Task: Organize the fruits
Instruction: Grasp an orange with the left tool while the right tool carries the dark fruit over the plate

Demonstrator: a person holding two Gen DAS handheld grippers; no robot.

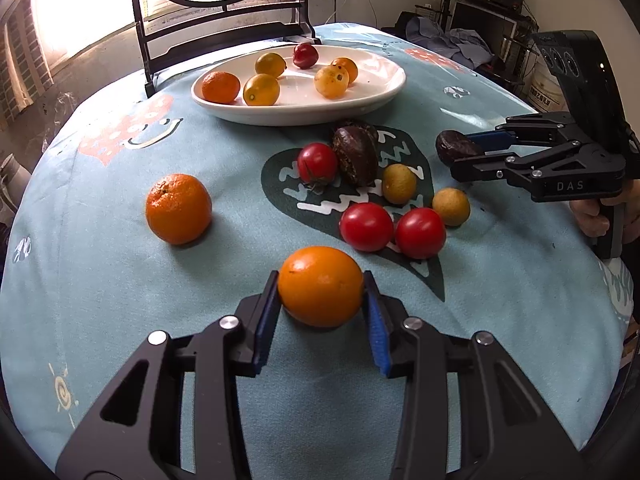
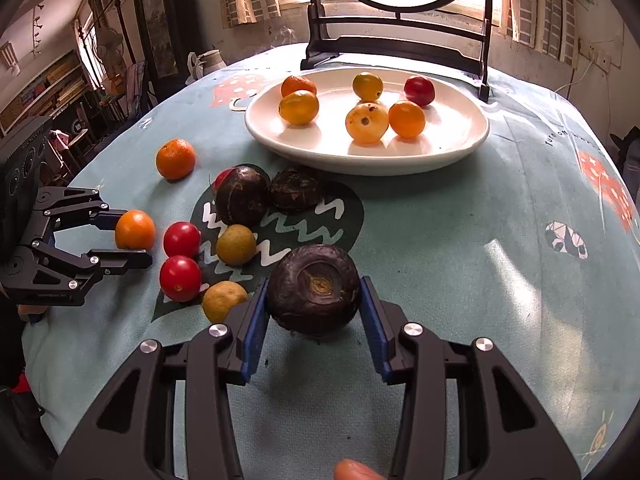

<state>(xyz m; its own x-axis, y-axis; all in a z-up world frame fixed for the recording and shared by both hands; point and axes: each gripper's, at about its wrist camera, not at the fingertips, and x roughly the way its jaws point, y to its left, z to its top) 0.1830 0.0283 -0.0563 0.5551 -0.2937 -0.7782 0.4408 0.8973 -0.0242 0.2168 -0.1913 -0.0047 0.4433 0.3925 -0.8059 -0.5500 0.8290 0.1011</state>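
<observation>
My left gripper [image 1: 320, 280] is shut on an orange [image 1: 320, 286], with a blue pad pressed on each side, low over the teal tablecloth. From the right wrist view the same gripper [image 2: 134, 236] and orange [image 2: 135, 230] sit at the far left. My right gripper [image 2: 314, 284] is shut on a dark brown round fruit [image 2: 314, 294], held a little above the cloth. The left wrist view shows it [image 1: 460, 152] at the right edge with that dark fruit [image 1: 454, 147]. A white plate [image 1: 300, 114] [image 2: 360, 164] at the back holds several small fruits.
Loose on the cloth lie a tangerine [image 1: 179, 208], three red tomatoes [image 1: 366, 226], two dark fruits [image 1: 356, 156] and two yellow-green fruits [image 1: 399, 183]. A dark wooden stand with a round painted panel [image 2: 400, 40] rises behind the plate. A person's hand [image 1: 600, 216] grips the right handle.
</observation>
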